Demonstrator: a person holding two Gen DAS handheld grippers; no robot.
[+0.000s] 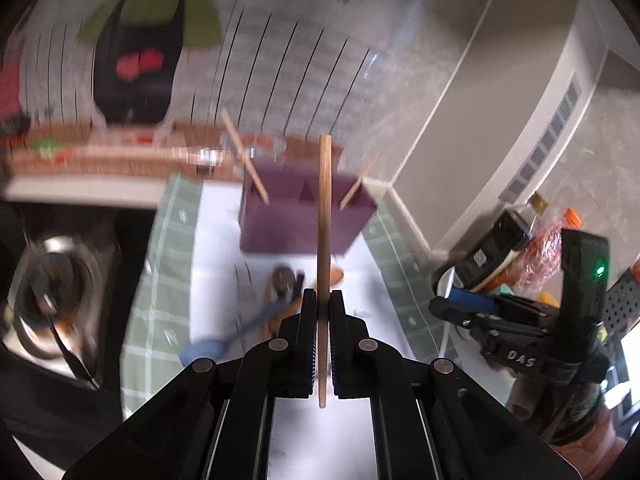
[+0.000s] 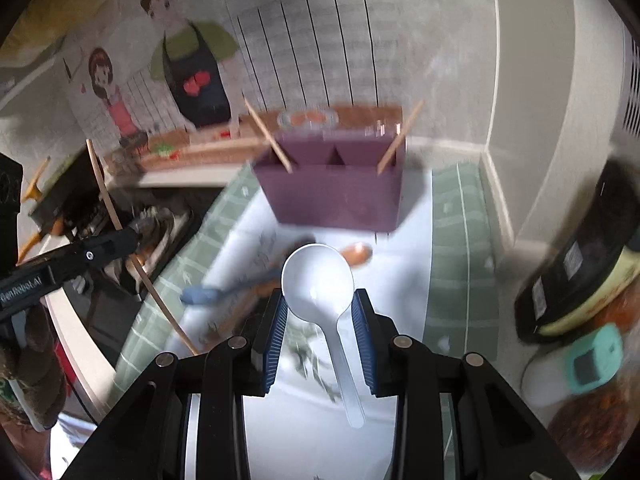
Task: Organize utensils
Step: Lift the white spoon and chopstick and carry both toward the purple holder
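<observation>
My left gripper [image 1: 323, 304] is shut on a wooden chopstick [image 1: 324, 216], held upright above the mat in front of the purple utensil holder [image 1: 304, 220]. My right gripper [image 2: 320, 308] is shut on the bowl of a white plastic spoon [image 2: 318, 280], also held above the mat. The holder [image 2: 336, 196] has two chopsticks leaning in it [image 2: 268, 136] [image 2: 400, 136]. A blue spoon [image 2: 216, 294], an orange spoon [image 2: 356, 254] and a dark spoon [image 1: 284, 278] lie on the white mat. The left gripper with its chopstick shows in the right wrist view [image 2: 120, 240].
A white mat with a green checked border [image 2: 460, 240] covers the counter. A stove with a pan [image 1: 52, 300] is at the left. Jars and bottles [image 2: 580, 280] stand at the right by the wall corner. A cartoon poster [image 2: 188, 60] hangs on the back wall.
</observation>
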